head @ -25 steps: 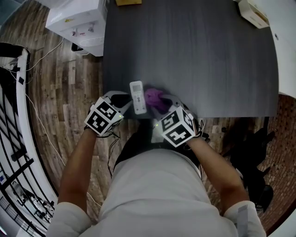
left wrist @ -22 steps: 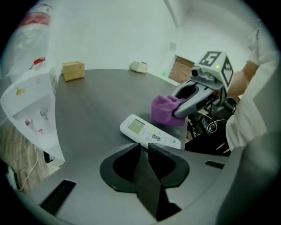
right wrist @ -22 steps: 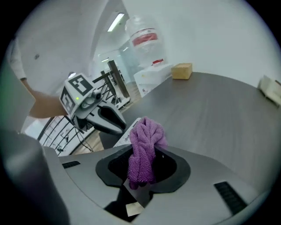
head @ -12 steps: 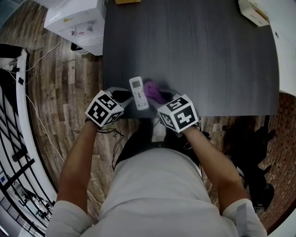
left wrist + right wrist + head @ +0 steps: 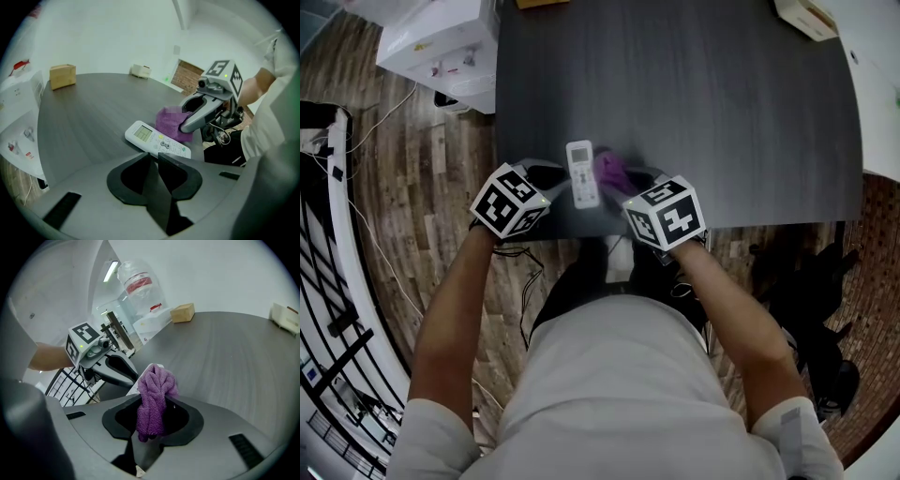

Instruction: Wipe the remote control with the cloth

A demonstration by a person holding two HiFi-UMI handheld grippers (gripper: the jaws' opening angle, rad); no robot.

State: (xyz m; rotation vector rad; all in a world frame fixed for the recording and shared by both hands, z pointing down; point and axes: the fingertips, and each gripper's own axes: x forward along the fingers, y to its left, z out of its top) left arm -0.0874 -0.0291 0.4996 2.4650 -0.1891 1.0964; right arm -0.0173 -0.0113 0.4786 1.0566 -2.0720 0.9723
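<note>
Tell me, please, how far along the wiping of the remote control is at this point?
Done: the left gripper is closed on the near end of the remote control, and the right gripper grips the purple cloth. In hand: the cloth sits against the remote's right edge, above the table. Left: the button face shows uncovered; how much has been wiped I cannot tell.

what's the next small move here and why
Probably sweep the cloth in the right tool across the face of the remote control: the cloth is gripped and bunched just beside it, and the left tool pinches its near end.
</note>
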